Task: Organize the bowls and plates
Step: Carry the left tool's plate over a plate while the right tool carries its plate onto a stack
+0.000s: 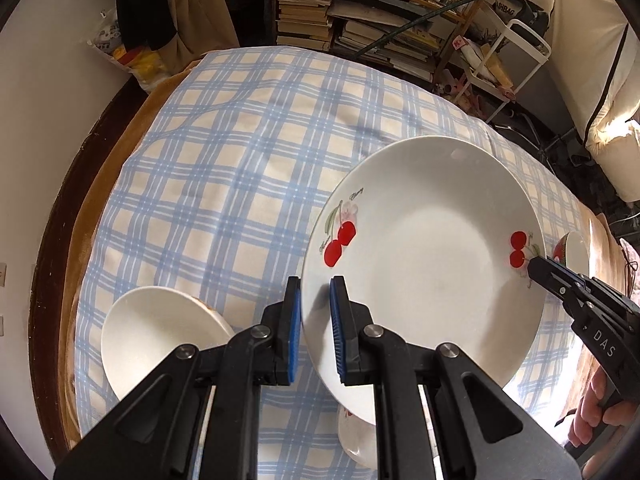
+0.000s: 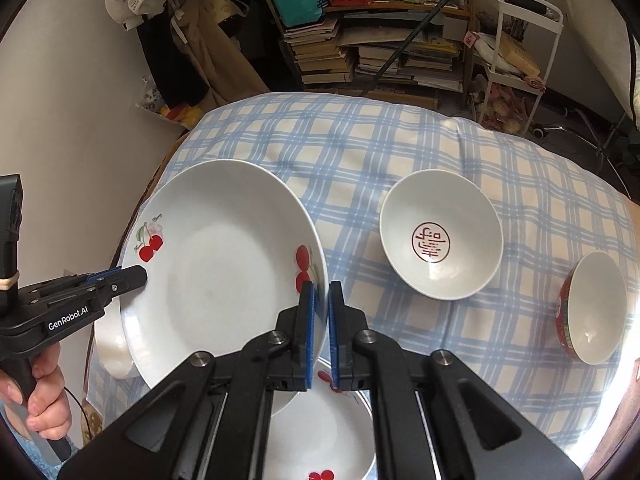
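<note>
A white plate with red cherries (image 1: 424,272) (image 2: 224,264) hangs tilted above the checked table, held by both rims. My left gripper (image 1: 316,284) (image 2: 138,276) is shut on its left rim, blue pads pinching the edge. On the opposite rim, by the cherry print, my right gripper (image 2: 321,286) (image 1: 536,270) is also shut. A second cherry plate (image 2: 320,440) (image 1: 356,440) lies on the table below, partly hidden by the fingers. A plain white dish (image 1: 160,340) (image 2: 114,356) rests at the left.
A white bowl with a red character inside (image 2: 440,236) and a red-sided bowl (image 2: 596,308) (image 1: 572,248) sit to the right on the blue plaid tablecloth (image 1: 240,160). Behind the table are stacked books and shelves (image 2: 380,52) and a white cart (image 2: 528,40). A hand (image 2: 44,396) grips the left handle.
</note>
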`<state>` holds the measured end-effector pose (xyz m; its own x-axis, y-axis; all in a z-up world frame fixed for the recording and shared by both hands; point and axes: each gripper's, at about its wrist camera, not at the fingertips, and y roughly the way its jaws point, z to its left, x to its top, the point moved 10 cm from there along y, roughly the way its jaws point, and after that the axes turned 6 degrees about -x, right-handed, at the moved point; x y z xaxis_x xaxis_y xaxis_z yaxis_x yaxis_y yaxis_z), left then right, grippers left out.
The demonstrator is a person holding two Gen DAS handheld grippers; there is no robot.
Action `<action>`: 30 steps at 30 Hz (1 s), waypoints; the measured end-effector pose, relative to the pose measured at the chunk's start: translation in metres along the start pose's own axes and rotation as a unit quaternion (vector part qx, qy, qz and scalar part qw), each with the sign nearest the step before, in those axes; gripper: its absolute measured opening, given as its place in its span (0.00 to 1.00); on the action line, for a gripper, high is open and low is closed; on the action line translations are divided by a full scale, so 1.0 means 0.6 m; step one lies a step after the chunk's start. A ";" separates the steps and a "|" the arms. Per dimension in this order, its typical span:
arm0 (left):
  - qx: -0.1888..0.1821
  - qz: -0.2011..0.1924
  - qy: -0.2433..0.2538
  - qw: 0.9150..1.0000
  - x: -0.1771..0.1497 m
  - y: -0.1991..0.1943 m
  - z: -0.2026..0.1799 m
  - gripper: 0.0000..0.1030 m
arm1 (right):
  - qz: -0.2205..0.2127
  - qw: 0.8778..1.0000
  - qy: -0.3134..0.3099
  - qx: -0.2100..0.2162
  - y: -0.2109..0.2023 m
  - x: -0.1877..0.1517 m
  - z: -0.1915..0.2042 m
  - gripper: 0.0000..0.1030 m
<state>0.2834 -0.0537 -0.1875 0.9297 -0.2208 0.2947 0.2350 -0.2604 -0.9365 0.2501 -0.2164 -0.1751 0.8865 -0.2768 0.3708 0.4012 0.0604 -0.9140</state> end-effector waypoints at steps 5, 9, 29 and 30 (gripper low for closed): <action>-0.011 0.007 0.000 1.000 -0.037 -0.011 -0.018 0.13 | 0.004 1.000 0.012 -0.006 -0.007 -0.043 -0.017 0.08; -0.006 0.003 0.005 1.000 -0.063 -0.021 -0.031 0.13 | 0.013 1.000 0.020 -0.001 -0.008 -0.081 -0.027 0.08; 0.014 0.023 0.042 0.999 -0.182 0.022 -0.047 0.13 | 0.035 0.999 0.037 -0.016 0.007 -0.205 -0.051 0.09; 0.015 0.027 0.042 0.999 -0.187 0.027 -0.045 0.13 | 0.036 0.999 0.035 -0.019 0.008 -0.208 -0.051 0.09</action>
<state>0.1750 -0.0583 -0.2305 0.9140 -0.3129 0.2584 0.1953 -0.2191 -0.9560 0.1344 -0.2108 -0.2305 0.8935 -0.3404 0.2930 0.3272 0.0466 -0.9438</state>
